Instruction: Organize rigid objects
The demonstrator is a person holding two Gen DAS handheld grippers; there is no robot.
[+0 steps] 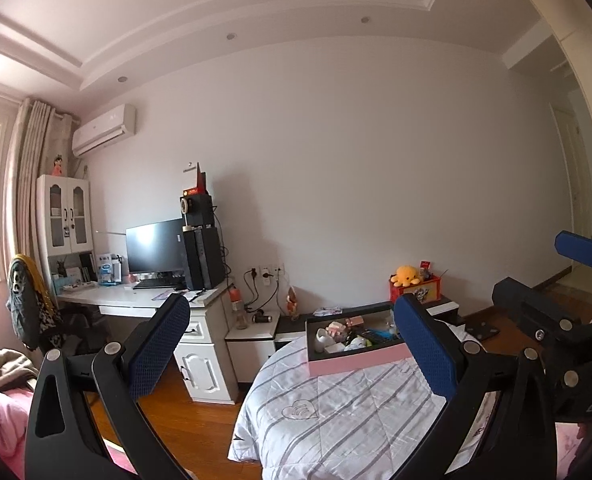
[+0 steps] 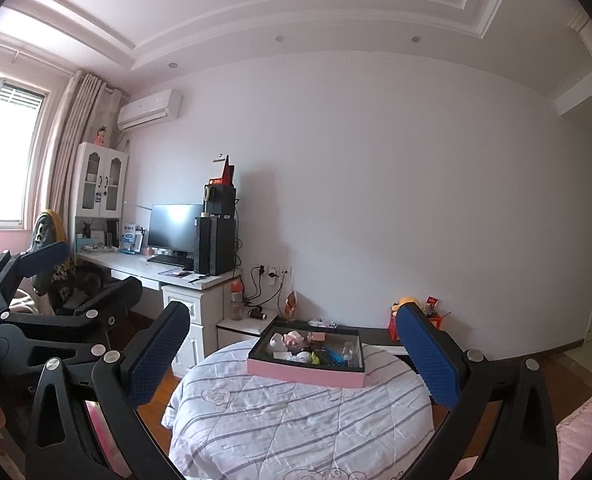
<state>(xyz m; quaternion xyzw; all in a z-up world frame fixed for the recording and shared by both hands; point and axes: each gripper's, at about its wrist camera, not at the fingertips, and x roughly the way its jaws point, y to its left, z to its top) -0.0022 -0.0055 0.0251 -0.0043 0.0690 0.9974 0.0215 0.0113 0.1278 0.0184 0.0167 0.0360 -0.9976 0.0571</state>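
A pink box [image 1: 356, 361] with a black inside holds several small objects and sits at the far end of a round surface under a grey-striped white quilt [image 1: 336, 412]. The box also shows in the right wrist view [image 2: 308, 374] on the quilt [image 2: 296, 420]. My left gripper [image 1: 291, 344] is open and empty, held above the quilt's near side, apart from the box. My right gripper [image 2: 296, 354] is open and empty, also short of the box. The right gripper shows at the right edge of the left wrist view [image 1: 556, 320]; the left gripper shows at the left of the right wrist view [image 2: 55, 300].
A white desk [image 1: 143, 300] with a monitor [image 1: 155, 246] and black computer tower [image 1: 203, 256] stands at the left wall. A low cabinet [image 1: 255, 332] and a red box with a yellow plush octopus [image 1: 406, 276] stand behind the box. Wooden floor [image 1: 191, 420] lies between.
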